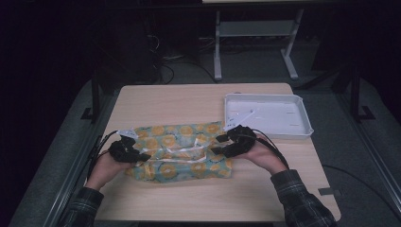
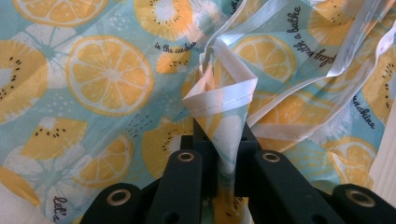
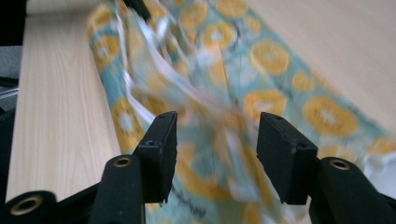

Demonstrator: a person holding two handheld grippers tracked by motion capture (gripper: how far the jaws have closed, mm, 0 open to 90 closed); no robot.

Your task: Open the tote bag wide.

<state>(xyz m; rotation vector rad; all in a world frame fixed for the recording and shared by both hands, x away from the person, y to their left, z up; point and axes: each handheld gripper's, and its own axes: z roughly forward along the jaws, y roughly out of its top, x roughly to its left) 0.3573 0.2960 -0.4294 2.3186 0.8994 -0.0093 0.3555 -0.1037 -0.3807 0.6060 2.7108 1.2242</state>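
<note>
Citrus cloth (image 1: 182, 151) folded on the table (image 1: 189, 101)

Our left gripper (image 1: 135, 153) pinches its white-edged corner (image 2: 224, 95), printed words legible close up; right gripper (image 1: 224, 144) hangs unclenched.

Teal cloth (image 1: 182, 151) printed with orange citrus slices, white-edged; white tray (image 1: 267, 115); black grippers.

The surface (image 1: 189, 97) is a pale wood-grain top with rounded corners, standing on a grey floor (image 1: 56, 142). A turquoise cloth (image 1: 182, 151) printed with orange and lemon slices and edged with white trim lies folded and rumpled across the middle of it, nearer the person's edge. A shallow white tray (image 1: 302, 124) sits at the far right, close to the cloth's right end and reaching the surface's right edge.
</note>
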